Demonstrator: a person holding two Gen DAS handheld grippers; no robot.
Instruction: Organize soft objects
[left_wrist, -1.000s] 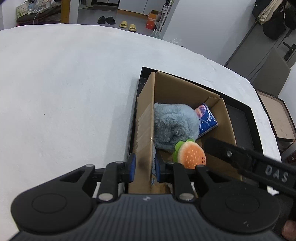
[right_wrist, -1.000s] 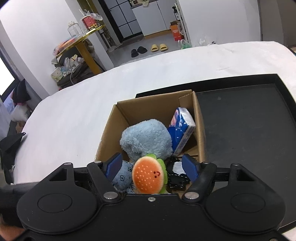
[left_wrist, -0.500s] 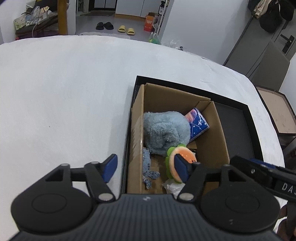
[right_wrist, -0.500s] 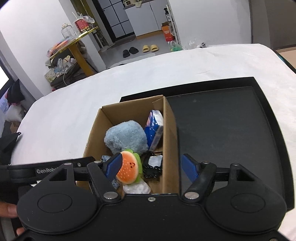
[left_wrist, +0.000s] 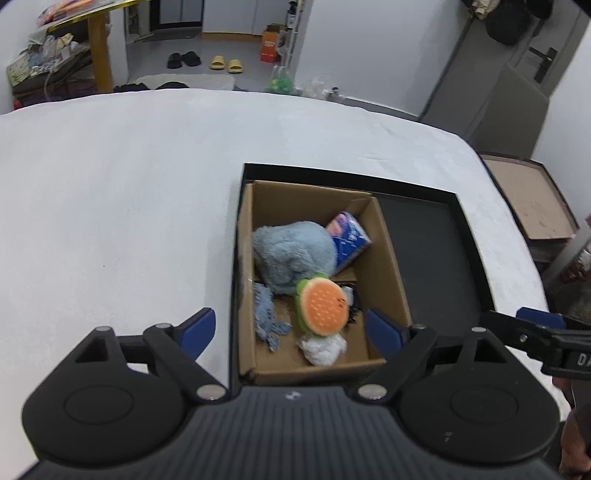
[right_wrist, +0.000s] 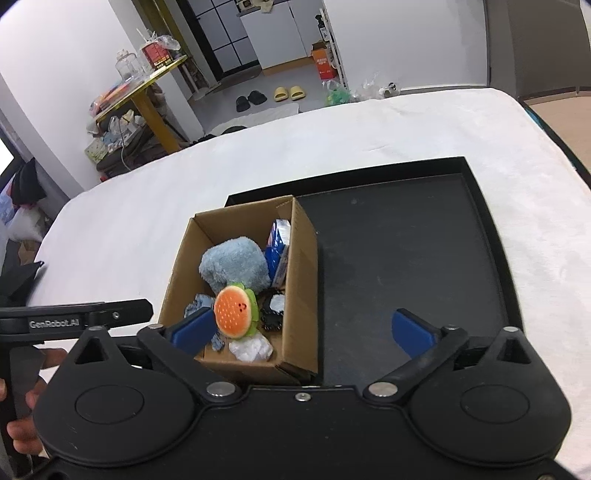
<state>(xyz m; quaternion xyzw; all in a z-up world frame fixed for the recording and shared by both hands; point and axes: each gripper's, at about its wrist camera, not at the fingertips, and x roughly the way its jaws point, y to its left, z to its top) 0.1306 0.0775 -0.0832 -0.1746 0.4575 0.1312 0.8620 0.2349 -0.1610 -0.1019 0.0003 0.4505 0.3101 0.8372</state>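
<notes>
On the white table (left_wrist: 110, 206) at far left nothing lay loose. My left gripper (left_wrist: 290, 328) hung above the near end of the cardboard box (left_wrist: 391, 273), its jaws spreading wider with nothing pinched between them. Inside the box I saw the blue plush (left_wrist: 291, 254), the burger toy (left_wrist: 323, 306) against it, a white wad (left_wrist: 323, 349) at the near wall and a blue packet (left_wrist: 349, 240) at the far corner. The box stood at the left end of the black tray (right_wrist: 406, 258), whose right part was bare. My right gripper (right_wrist: 314, 328) was opening too, holding nothing, straddling the box's right wall. I judged the packing step finished; next I needed to pull both grippers clear without snagging the box.
</notes>
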